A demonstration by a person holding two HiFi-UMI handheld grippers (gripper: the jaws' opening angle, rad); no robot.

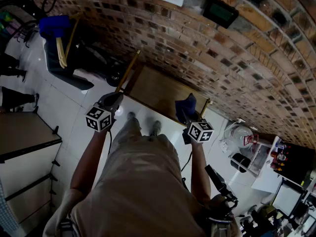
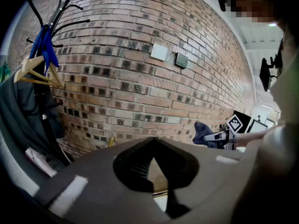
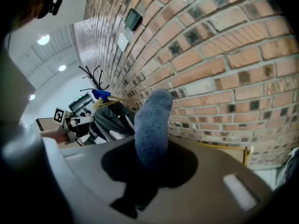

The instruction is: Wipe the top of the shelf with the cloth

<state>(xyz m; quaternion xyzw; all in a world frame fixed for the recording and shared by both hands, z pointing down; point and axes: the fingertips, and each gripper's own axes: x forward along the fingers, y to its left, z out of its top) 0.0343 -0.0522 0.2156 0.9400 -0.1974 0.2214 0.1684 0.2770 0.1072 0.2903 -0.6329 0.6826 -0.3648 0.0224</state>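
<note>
1. Blue cloth (image 1: 186,106) is clamped between the jaws of the right gripper (image 1: 189,121), over the right end of the wooden shelf (image 1: 157,89).
2. Left gripper (image 1: 111,104) hangs near the shelf's left end, its jaws together and empty.

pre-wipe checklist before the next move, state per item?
1. Cloth clamped in right gripper: ok. The jaws are closed on it and it sticks out past them.
2. Cloth over the shelf top: ok. The head view shows it above the right front part.
3. Cloth in contact with the shelf top: cannot tell. No view shows the gap.
4. Left gripper out of the wipe path: ok. It is off the left front corner, with its jaws together and nothing between them.
5. Shelf top free of objects: ok for the part the head view shows.
</note>
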